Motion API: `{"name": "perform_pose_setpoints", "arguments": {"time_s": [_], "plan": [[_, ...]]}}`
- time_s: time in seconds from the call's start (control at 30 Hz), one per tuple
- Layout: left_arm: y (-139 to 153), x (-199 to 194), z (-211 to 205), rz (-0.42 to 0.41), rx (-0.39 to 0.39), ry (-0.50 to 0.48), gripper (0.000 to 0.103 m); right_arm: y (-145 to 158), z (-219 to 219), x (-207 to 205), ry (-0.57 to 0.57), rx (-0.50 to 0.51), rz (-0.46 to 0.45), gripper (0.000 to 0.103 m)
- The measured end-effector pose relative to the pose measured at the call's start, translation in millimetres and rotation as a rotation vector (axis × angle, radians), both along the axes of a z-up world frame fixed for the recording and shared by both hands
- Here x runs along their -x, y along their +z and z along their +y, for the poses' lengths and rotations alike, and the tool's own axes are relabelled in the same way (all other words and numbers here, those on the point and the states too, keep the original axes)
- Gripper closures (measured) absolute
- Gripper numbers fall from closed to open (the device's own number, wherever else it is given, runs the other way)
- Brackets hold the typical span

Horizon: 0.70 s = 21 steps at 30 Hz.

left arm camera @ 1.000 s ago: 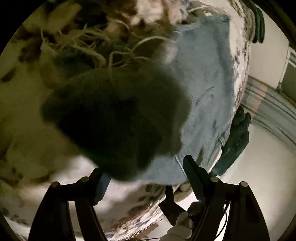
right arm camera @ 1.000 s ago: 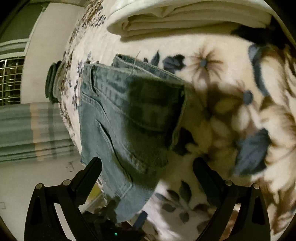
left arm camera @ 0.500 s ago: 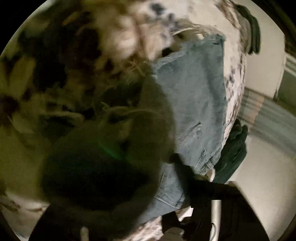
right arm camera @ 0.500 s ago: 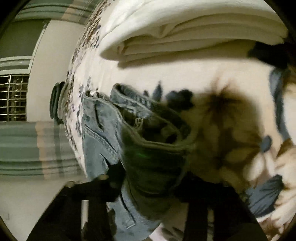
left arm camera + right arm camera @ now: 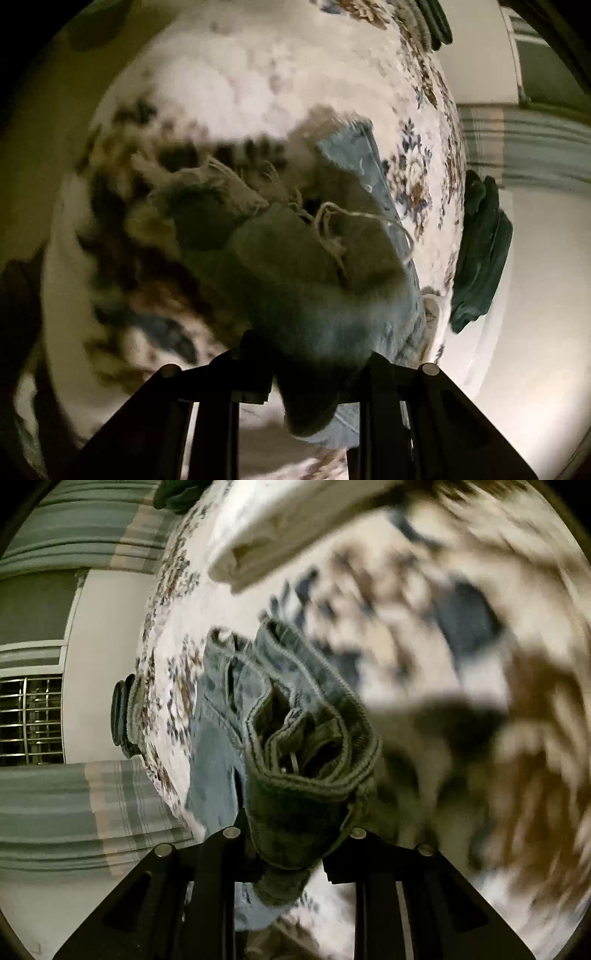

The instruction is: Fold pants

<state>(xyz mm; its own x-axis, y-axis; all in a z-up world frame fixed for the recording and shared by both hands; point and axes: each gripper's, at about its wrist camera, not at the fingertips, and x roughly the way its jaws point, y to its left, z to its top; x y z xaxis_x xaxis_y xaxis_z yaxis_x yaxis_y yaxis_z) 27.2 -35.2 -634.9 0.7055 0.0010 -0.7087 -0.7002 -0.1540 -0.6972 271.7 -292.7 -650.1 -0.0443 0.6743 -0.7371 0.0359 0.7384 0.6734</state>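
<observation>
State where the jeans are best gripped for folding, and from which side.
Grip the jeans at their two ends: the waistband with the right gripper, the frayed hem with the left gripper, each end-on, as both thick edges bunch between the jaws.

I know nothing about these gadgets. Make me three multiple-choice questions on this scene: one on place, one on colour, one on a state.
1. What do the jeans lie on?
A. a floral blanket
B. a bare floor
C. a chair

2. What colour are the jeans?
A. red
B. light blue
C. black

3. What is the right gripper doing?
A. hanging open
B. clamped on denim
C. holding a cup

Answers:
1 A, flower print surrounds the denim.
2 B, faded blue cloth.
3 B, the waistband sits bunched between its fingers.
</observation>
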Motion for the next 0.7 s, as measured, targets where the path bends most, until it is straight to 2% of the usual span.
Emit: {"name": "perform_pose_setpoints", "arguments": {"time_s": [0.13,0.23,0.3,0.4,0.53,0.6,0.63,0.7], "plan": [[-22.7,5.1,13.6,-0.009,0.025,-0.005,0.083,-16.8,1.2,20.3,-0.019,-0.017,0.028,0.077],[-42.2,5.3,13.3,-0.034,0.084,0.008,0.078,-32.7,-5.1,14.8,-0.056,-0.036,0.055,0.066],[-50.7,5.1,14.5,-0.049,0.101,0.031,0.074,-41.0,-5.2,11.0,-0.057,-0.05,0.071,0.053],[-56.5,2.4,16.4,-0.068,0.118,0.055,0.071,-48.4,-3.3,9.0,-0.063,-0.075,0.075,0.049],[-51.9,5.2,10.3,-0.059,0.093,0.059,0.073,-55.9,-12.7,11.9,-0.134,-0.09,0.082,0.05],[-46.0,1.5,10.7,-0.046,0.067,0.045,0.074,-54.2,-14.2,14.6,-0.16,-0.063,0.07,0.064],[-39.5,-2.8,12.6,-0.037,0.044,0.032,0.08,-52.4,-13.6,15.5,-0.165,-0.055,0.066,0.067],[-22.5,-9.3,14.6,-0.016,-0.007,-0.006,0.082,-44.7,-11.9,16.6,-0.166,-0.047,0.055,0.073]]}}
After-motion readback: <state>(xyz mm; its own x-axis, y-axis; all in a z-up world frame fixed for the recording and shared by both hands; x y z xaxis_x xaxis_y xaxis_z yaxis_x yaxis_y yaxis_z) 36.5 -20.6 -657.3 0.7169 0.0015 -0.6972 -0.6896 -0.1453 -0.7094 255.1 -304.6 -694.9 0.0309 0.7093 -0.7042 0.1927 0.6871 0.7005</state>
